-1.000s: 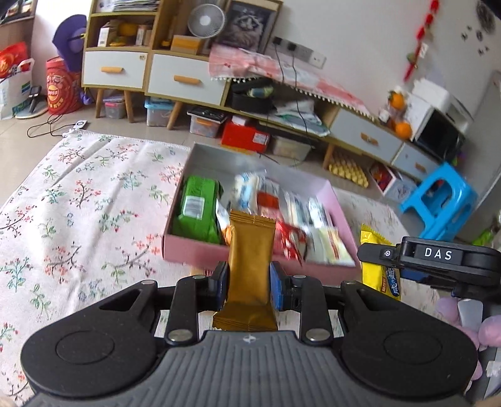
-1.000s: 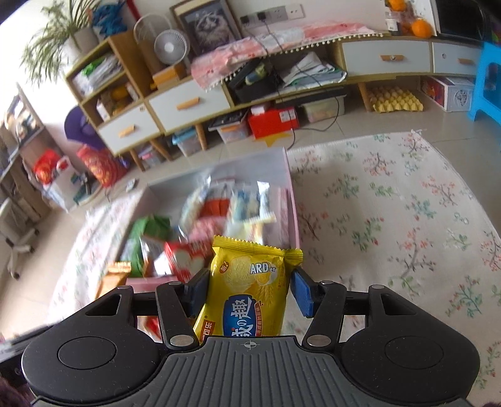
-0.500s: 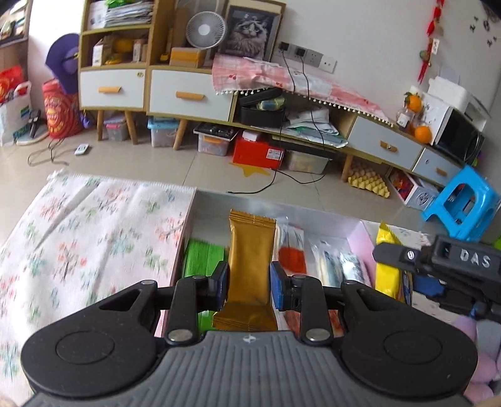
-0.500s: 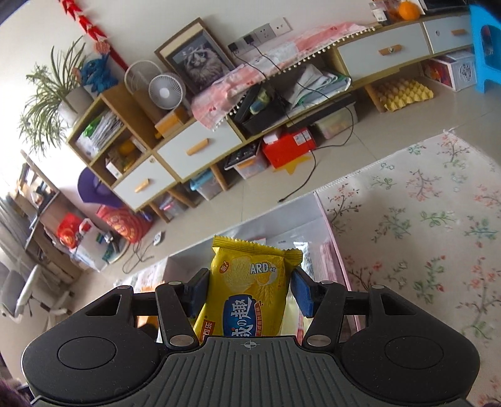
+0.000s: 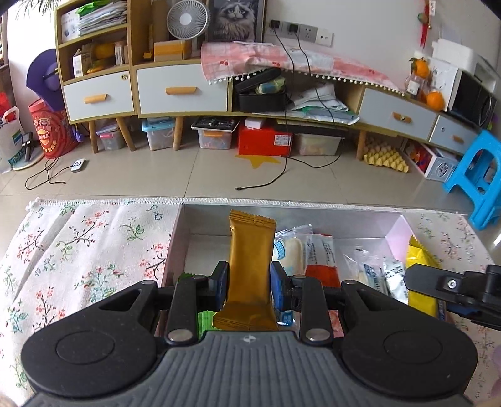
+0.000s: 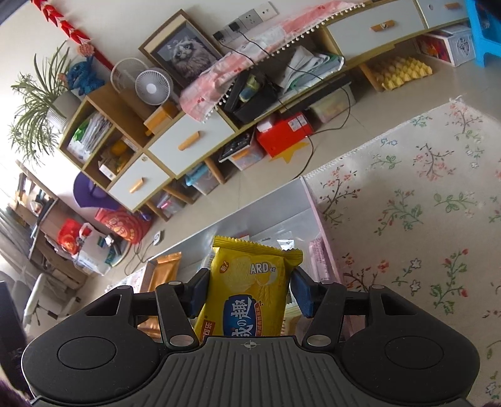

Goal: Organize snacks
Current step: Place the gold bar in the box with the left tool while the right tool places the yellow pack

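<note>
Lowering each held packet into a free gap matters: left claw [image 5: 249, 280] grips the gold packet [image 5: 250, 250], right claw [image 6: 249, 292] the yellow packet [image 6: 250, 288], over the box [image 5: 313, 216].

Soft daylight, sharp, fisheye-warped edges

Two grippers each clamp one packet: a gold sachet [image 5: 250, 260] and a yellow biscuit pack [image 6: 250, 288]. Inside the pink box [image 5: 395, 232], about five more wrapped snacks lie beside the gold sachet.

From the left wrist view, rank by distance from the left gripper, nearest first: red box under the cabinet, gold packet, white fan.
1. gold packet, clamped in the left gripper.
2. red box, on the floor under the cabinet.
3. white fan, atop the cabinet.
</note>
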The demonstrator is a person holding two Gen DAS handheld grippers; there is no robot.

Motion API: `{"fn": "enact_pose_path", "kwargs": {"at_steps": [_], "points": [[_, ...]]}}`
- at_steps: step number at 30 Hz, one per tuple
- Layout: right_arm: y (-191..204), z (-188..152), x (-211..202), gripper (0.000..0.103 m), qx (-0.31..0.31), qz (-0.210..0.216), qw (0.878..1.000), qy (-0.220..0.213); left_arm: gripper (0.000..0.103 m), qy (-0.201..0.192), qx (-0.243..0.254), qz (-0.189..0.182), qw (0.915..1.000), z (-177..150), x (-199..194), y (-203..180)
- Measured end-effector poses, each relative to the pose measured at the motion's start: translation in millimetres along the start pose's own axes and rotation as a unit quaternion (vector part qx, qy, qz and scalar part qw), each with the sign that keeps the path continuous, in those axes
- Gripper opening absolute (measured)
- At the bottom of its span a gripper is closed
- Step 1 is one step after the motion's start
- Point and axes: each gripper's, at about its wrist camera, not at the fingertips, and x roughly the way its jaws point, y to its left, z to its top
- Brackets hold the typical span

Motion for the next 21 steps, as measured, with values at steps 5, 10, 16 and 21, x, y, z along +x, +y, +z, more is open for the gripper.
{"fn": "enact_pose_path", "kwargs": {"at_steps": [5, 10, 16, 21], "points": [[3.4, 0.4, 1.7, 0.056, -0.01, -0.001, 1.0, -0.004, 0.026, 0.0, 0.008, 0.0, 1.0, 2.0, 1.3, -0.7], [1.4, 2.0, 1.1, 0.069, -0.003, 0.012, 1.0, -0.005, 0.051, -0.011, 0.021, 0.008, 0.9997, 2.5, 0.5, -4.3], [3.8, 2.3, -1.7, 0.075, -0.011, 0.008, 1.0, -0.004, 0.064, -0.015, 0.026, 0.017, 0.9994, 5.5, -2.5, -5.5], [9.8, 3.8, -11.1, 0.077, -0.022, 0.003, 1.0, -0.006, 0.072, -0.016, 0.02, 0.024, 0.9994, 3.6, -12.9, -4.3]]}}
